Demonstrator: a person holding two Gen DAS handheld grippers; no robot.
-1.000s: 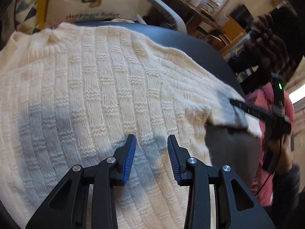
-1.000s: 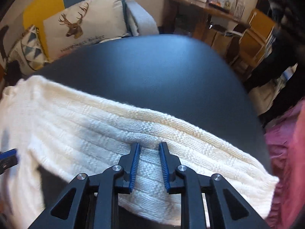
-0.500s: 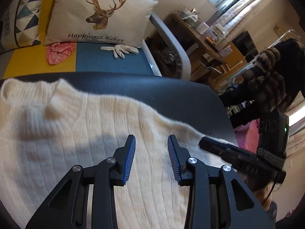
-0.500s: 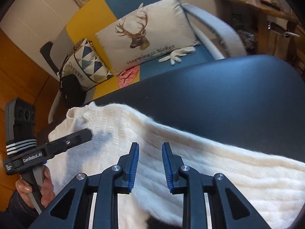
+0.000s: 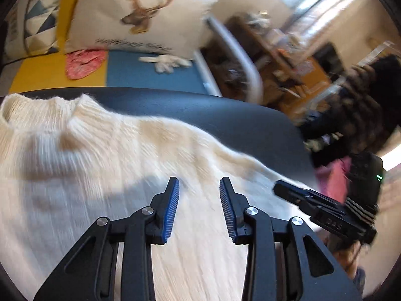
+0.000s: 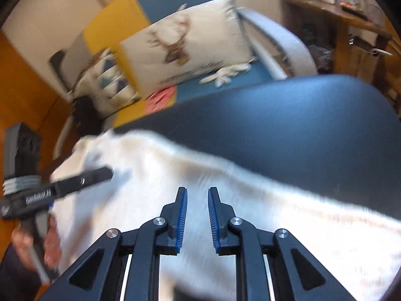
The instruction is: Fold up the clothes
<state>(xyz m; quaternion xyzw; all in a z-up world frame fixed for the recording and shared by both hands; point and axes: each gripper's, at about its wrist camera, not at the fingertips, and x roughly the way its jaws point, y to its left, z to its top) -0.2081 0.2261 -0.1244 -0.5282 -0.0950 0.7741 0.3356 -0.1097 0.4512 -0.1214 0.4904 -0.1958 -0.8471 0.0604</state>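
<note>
A cream knit sweater lies under both grippers. The left gripper stands released above it; the right gripper is closing, nothing between its jaws.

Running off the lower frame edges: white sweater, knit smearing into blur. Beyond the tongs, blurring out: deer cushion lettering, shelf clutter unreadable.

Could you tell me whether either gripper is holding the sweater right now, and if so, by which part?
Neither holds it. The left gripper stands open above the sweater; the right gripper is closing, nothing between its jaws.
</note>
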